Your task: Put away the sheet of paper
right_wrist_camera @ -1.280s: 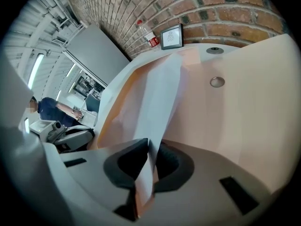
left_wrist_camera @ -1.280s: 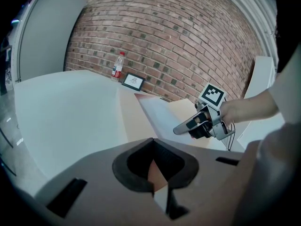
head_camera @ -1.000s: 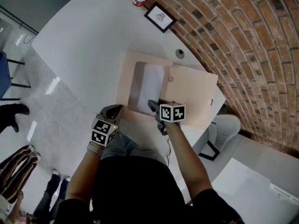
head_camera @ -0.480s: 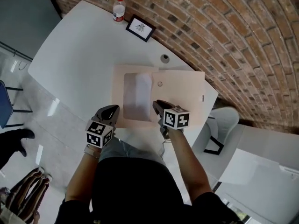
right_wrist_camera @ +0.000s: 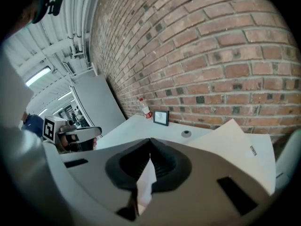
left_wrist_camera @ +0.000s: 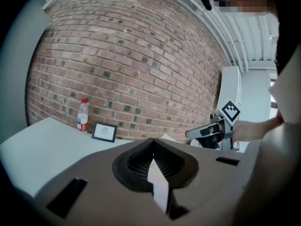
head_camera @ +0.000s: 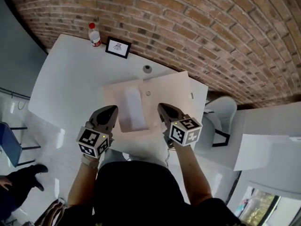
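The white sheet of paper point(head_camera: 131, 108) lies flat on the left half of an open beige folder point(head_camera: 171, 91) on the white table point(head_camera: 70, 79). Both grippers hang in the air above the table's near edge, apart from sheet and folder. My left gripper point(head_camera: 113, 109) is left of the sheet, jaws together. My right gripper point(head_camera: 161, 106) is right of it; its jaws have just been closing and now meet with nothing between them. In the gripper views the left gripper point(left_wrist_camera: 153, 141) and right gripper point(right_wrist_camera: 150, 140) each show touching tips and only a pale sliver behind them.
A water bottle point(head_camera: 94, 34), a small framed picture point(head_camera: 118, 47) and a little round object point(head_camera: 147, 68) stand along the table's far edge by the brick wall point(head_camera: 197, 22). A pale chair point(head_camera: 220, 114) sits at the table's right end.
Both grippers have lifted off the folder area toward the camera. The right jaws went from open to shut. The head view has tipped up, showing more wall.
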{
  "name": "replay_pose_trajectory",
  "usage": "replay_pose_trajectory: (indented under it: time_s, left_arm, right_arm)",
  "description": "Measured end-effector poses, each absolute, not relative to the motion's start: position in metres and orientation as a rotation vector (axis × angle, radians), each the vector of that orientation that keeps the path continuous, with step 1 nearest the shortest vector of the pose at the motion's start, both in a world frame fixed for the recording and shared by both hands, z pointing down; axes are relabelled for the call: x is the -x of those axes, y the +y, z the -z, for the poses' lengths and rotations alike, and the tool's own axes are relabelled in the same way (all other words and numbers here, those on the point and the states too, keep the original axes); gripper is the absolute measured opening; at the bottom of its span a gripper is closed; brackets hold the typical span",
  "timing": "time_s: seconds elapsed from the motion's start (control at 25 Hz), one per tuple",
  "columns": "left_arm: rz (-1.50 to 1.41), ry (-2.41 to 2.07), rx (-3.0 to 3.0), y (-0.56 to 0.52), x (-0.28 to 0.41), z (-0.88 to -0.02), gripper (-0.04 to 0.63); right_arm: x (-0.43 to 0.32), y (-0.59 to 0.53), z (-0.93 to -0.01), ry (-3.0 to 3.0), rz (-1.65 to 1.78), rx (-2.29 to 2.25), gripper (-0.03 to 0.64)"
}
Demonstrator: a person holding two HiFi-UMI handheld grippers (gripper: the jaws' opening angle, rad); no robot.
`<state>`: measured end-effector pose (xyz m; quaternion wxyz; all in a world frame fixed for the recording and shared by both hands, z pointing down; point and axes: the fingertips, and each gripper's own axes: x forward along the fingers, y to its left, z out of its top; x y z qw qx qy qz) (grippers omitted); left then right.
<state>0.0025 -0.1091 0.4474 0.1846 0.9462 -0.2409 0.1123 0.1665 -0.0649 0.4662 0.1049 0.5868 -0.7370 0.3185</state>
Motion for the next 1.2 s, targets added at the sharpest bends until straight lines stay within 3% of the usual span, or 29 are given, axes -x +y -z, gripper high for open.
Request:
replay_pose_trajectory:
  time_s: [0.52, 1.2]
  left_arm:
    - [-0.138, -0.538, -2.917, -0.101, -0.031, -0.328, 0.003]
    - [-0.071, -0.51, -2.986, -0.086, -0.039, -0.301, 0.003]
  right_arm:
    - [-0.186, -0.027, -0.336, -2.276, -0.524, -2.037, 0.009]
    - [-0.175, -0.002, -0.318, -2.266, -0.396, -2.084, 0.009]
